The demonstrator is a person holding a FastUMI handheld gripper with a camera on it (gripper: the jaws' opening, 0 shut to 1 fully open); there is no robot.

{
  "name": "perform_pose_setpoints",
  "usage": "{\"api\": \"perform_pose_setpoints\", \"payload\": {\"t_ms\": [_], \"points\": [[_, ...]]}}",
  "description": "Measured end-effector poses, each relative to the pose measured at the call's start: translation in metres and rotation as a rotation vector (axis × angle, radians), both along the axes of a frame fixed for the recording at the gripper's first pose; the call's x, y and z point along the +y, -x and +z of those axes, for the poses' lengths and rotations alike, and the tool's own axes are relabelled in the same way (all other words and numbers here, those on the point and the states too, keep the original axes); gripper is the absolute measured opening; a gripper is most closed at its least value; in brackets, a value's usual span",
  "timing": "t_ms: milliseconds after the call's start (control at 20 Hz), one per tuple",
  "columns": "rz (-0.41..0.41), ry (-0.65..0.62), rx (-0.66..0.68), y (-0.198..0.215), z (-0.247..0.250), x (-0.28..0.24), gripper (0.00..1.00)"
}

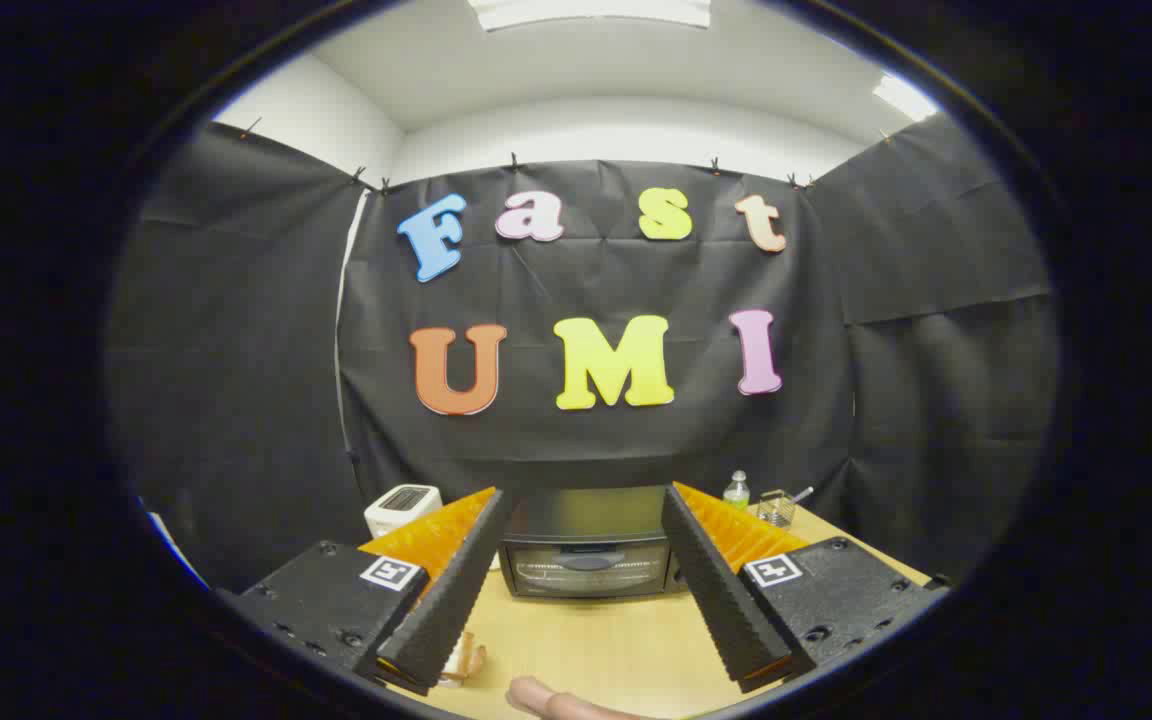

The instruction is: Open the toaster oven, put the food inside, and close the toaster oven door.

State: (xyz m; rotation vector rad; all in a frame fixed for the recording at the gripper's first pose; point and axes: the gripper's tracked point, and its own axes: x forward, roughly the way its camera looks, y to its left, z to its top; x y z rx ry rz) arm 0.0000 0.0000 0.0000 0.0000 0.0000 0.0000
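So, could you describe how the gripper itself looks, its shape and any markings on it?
The gripper has two long, wedge-shaped fingers with finely ribbed inner faces and ridged outer sides. Each finger sits on a flat black block fixed with screws, and each block carries a small square black-and-white marker tag. No cables are visible. The fingers stand apart, open, with the closed toaster oven beyond them.
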Motion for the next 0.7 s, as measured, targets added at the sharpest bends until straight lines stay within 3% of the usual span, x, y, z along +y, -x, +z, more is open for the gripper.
{"api": "perform_pose_setpoints", "payload": {"t_ms": [350,700], "points": [[0.057,-0.006,0.014,0.014,-0.009,0.006,1.00],[0.043,-0.011,0.027,0.010,-0.020,-0.006,1.00]]}}
